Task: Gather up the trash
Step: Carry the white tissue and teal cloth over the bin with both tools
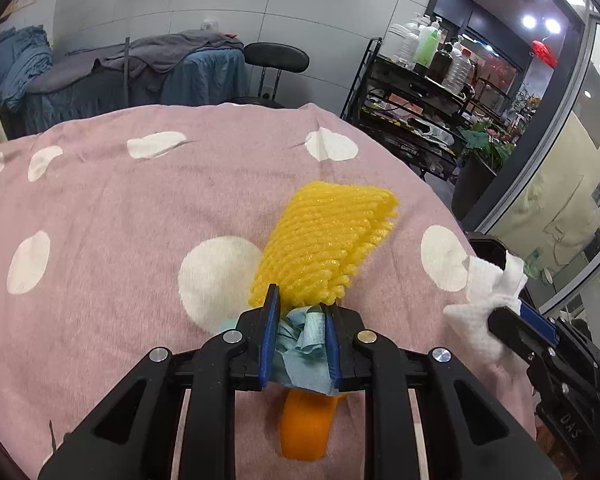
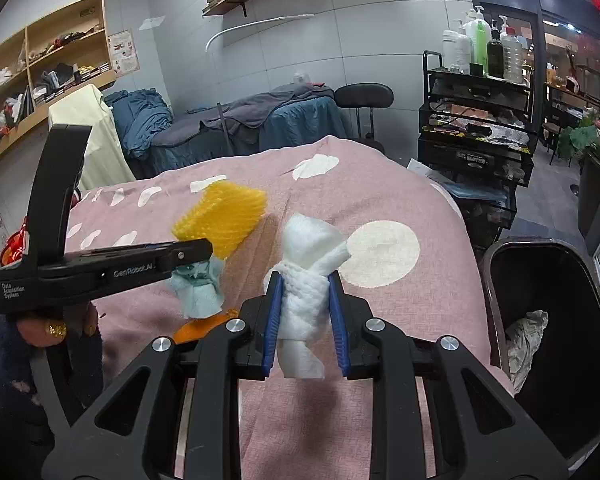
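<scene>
In the left wrist view my left gripper (image 1: 300,306) is shut on a crumpled light-blue tissue (image 1: 304,344). A yellow foam net (image 1: 324,248) sticks out past the fingertips, caught in the same grip. An orange peel (image 1: 306,428) lies on the pink dotted blanket (image 1: 100,208) just beneath. In the right wrist view my right gripper (image 2: 304,280) is shut on a twisted white tissue wad (image 2: 306,276), held above the blanket. The left gripper (image 2: 202,254) shows there at the left, carrying the yellow net (image 2: 224,220) and blue tissue (image 2: 200,288) above the peel (image 2: 198,328).
A black bin (image 2: 580,360) stands off the bed's right edge with crumpled paper (image 2: 526,340) in it. A black trolley (image 2: 476,136) with bottles stands behind it. Another bed, a stool and wall shelves lie beyond the far edge.
</scene>
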`<state>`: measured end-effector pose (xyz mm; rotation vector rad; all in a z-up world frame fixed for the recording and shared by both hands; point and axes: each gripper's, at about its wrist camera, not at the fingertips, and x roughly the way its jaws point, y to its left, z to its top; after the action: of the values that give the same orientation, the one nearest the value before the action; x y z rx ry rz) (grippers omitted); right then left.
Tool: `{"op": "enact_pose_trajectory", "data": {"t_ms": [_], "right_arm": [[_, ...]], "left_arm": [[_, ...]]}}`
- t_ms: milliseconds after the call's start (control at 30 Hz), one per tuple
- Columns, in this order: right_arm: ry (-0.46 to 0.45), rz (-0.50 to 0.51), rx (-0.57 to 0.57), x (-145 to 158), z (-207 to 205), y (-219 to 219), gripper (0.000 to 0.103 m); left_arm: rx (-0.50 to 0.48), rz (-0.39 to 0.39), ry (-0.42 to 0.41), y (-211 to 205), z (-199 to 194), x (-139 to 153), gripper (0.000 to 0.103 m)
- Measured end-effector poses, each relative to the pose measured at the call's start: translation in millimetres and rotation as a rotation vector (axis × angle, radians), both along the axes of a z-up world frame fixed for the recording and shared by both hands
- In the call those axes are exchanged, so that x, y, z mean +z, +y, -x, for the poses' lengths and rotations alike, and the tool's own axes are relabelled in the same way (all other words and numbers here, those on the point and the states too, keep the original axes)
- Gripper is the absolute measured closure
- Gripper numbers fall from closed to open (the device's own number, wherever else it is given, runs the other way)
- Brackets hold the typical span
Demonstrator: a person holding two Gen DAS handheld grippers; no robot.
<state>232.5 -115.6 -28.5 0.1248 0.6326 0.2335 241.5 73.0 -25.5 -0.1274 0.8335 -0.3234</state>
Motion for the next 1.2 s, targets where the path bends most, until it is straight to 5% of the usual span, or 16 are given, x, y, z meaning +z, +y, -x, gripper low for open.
{"op": "enact_pose_trajectory", "data": {"t_ms": [167, 267, 367, 433, 500, 600, 1000, 1200], "right_arm": [[0.006, -0.010, 0.006, -1, -1, -1, 0.079], [0.007, -0.019, 0.005, -2, -1, -2, 0.079], [0.011, -0.025, 0.006, -2, -2, -3, 0.079], [0.011, -0.025, 0.006, -2, -1, -3, 0.079], [0.008, -0.024, 0.005, -2, -1, -3, 0.079], [0.003, -0.034, 0.001, -2, -1, -6, 0.079], [-0.072, -0.116, 0.020, 12, 18, -23, 0.079], [-0.106, -0.092, 0.002, 21, 39, -44, 0.079]], "left_arm": [[0.034, 0.038, 0.018, 14, 15, -1, 0.081], [0.059, 0.041, 0.040, 20, 20, -6, 0.028], [0.082, 0.009, 0.062, 22, 27, -13, 0.027], [0.100, -0.005, 0.082, 23, 30, -17, 0.031], [0.107, -0.019, 0.079, 22, 33, -18, 0.070], [0.095, -0.017, 0.082, 18, 43, -16, 0.087], [0.063, 0.058, -0.135, -3, 113, 37, 0.089], [0.006, 0.071, -0.163, -33, 118, 41, 0.089]]}}
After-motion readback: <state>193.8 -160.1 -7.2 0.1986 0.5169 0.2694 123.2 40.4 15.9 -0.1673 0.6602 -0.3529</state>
